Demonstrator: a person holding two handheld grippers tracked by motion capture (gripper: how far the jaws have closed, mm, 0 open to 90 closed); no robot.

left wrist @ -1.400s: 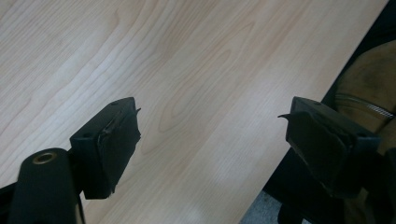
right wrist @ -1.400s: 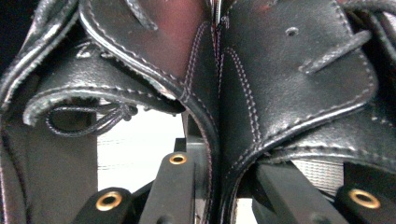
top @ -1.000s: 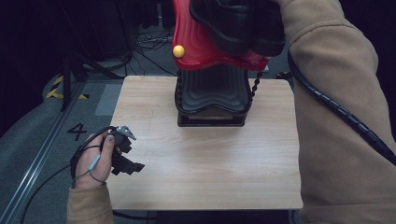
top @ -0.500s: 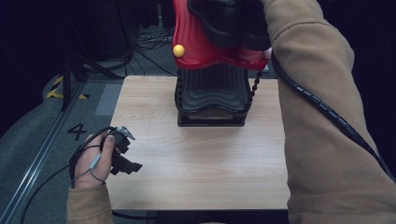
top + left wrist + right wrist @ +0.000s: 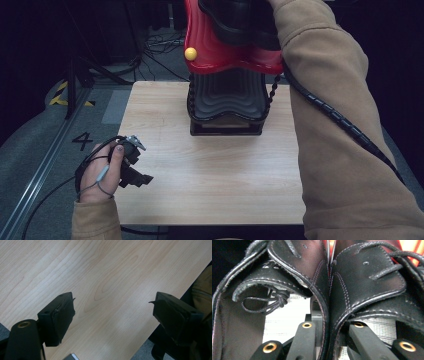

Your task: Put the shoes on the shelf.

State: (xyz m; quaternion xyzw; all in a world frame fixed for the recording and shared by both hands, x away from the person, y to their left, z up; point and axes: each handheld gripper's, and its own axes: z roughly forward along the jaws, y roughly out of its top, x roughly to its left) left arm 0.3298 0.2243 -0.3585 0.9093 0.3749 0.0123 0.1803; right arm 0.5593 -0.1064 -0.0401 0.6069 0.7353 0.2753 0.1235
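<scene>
A pair of black leather lace-up shoes (image 5: 240, 22) is held high over a red ribbed plastic top (image 5: 225, 57) with a yellow ball (image 5: 190, 53). That top sits on a black ribbed stand (image 5: 227, 100) at the back of the wooden table (image 5: 210, 175). My right gripper (image 5: 329, 327) has one jaw inside each shoe (image 5: 362, 282) and pinches their two inner walls together. My left gripper (image 5: 132, 167) rests at the table's left edge. In the left gripper view its jaws stand wide apart (image 5: 112, 312) over bare wood.
A tan sleeve (image 5: 340, 150) with a black corrugated cable (image 5: 345, 120) along it covers the table's right side. Off the left edge are grey floor, a rail and a painted number 4 (image 5: 82, 141). Cables lie on the floor behind the table.
My right arm and the shoes have shifted slightly left and toward the top of the high view. The left hand has stayed where it was.
</scene>
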